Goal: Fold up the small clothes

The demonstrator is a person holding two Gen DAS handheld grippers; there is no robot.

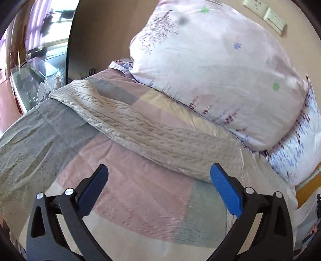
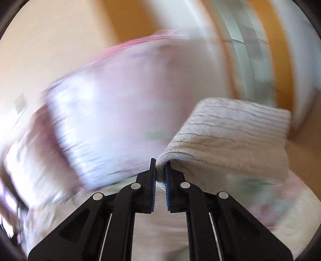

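A beige cable-knit garment (image 1: 144, 128) lies folded in a long strip across the checked bedspread (image 1: 140, 200), running from upper left to lower right. My left gripper (image 1: 159, 172) is open and empty, just in front of the garment's near edge, with its blue pads (image 1: 224, 190) spread wide. My right gripper (image 2: 160, 170) is shut on an edge of the same beige knit garment (image 2: 230, 136) and holds it lifted off the bed. The right wrist view is heavily blurred by motion.
A floral pillow (image 1: 216, 66) lies on a second pillow (image 1: 297, 148) just behind the garment. The pillows show blurred in the right wrist view (image 2: 124, 104). A glass-topped table (image 1: 32, 80) stands beyond the bed at left. Wall sockets (image 1: 264, 14) are at upper right.
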